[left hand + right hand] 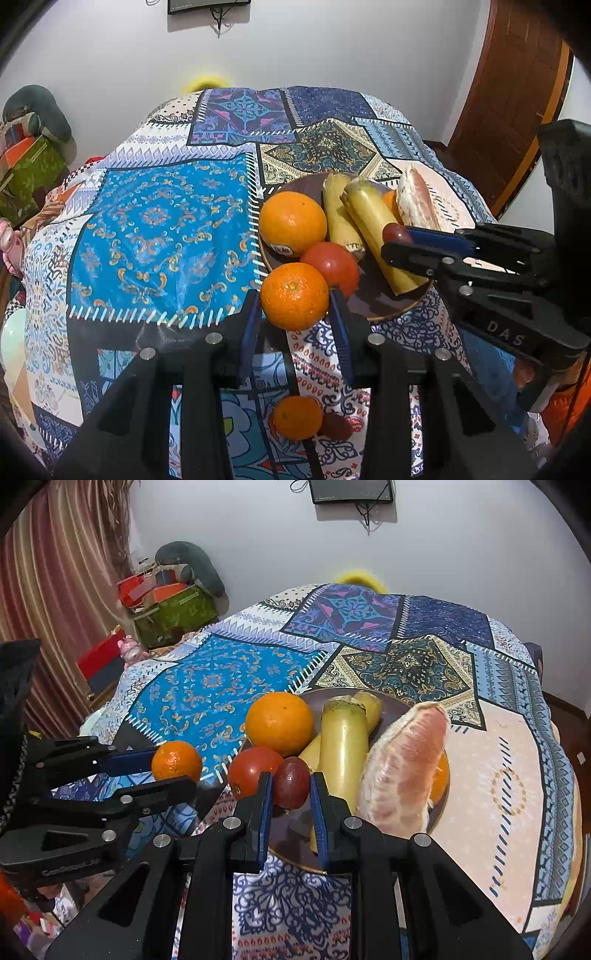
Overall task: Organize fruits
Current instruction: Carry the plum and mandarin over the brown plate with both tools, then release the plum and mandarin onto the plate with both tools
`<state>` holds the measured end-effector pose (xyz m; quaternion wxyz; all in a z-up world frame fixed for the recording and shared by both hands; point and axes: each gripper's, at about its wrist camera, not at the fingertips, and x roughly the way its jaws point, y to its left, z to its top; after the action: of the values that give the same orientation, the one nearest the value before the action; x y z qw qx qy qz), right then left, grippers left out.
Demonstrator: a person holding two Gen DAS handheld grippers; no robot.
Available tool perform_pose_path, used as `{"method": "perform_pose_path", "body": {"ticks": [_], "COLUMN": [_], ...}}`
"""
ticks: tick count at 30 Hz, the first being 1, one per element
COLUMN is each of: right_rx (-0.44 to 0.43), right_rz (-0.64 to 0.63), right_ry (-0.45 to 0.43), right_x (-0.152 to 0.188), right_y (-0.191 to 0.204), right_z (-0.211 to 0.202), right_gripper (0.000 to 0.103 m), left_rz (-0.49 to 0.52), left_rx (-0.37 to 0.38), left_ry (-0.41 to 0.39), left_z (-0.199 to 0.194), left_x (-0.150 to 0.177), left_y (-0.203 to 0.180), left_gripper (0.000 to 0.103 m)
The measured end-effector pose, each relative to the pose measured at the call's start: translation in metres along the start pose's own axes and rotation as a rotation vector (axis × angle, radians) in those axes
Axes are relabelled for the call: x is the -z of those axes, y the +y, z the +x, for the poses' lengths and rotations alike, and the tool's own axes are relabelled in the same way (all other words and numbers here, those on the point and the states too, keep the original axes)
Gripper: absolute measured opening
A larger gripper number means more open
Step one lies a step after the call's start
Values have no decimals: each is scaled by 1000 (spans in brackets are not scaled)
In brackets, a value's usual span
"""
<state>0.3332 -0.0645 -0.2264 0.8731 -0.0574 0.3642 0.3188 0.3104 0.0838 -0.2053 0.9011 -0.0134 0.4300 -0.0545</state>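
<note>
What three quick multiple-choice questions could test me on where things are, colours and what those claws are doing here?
1. The peeled pomelo segment lies: A on the plate; B on bare cloth; C in a gripper.
2. The right gripper holds a fruit that is: A green; B dark red; C yellow.
3. The left gripper is: A open, empty; B shut on a small orange; C out of sight.
Answers: A, it rests on the plate; B, the fruit it pinches looks dark red; B, it clamps the small orange above the cloth.

The right gripper (pixel 291 788) clasps what looks like a grape (pixel 291 782) above the plate (pixel 402 705).
</note>
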Motion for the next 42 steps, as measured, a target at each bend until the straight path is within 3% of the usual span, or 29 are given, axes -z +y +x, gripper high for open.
{"method": "perform_pose_path", "body": {"ticks": [7, 9, 11, 25, 33, 35, 37, 42], "right_rx": [6, 4, 10, 38, 32, 30, 31, 32], "right_rz": [16, 22, 22, 46, 70, 73, 74, 70], "right_ry": [1, 0, -14, -84, -76, -74, -71, -72], "right_x": [-7, -10, -11, -12, -6, -6, -5, -4], "right_y": [-6, -9, -11, -35, -46, -48, -48, -45], "right_z": [4, 4, 1, -27, -26, -26, -26, -32], "right_gripper": [20, 31, 34, 34, 34, 34, 34, 34], "left_rz": [-8, -8, -6, 53, 64, 53, 47, 55], "left_rx": [0, 1, 4, 25, 13, 20, 17, 5], "left_ry": [-8, -10, -13, -2, 30, 26, 7, -18], "left_z": [8, 10, 13, 43, 55, 54, 49, 34], "left_x": [-13, -17, -21, -52, -54, -54, -54, -53], "left_y": [4, 4, 3, -27, -31, -29, -28, -29], "left_gripper": [37, 37, 37, 37, 38, 42, 53, 54]}}
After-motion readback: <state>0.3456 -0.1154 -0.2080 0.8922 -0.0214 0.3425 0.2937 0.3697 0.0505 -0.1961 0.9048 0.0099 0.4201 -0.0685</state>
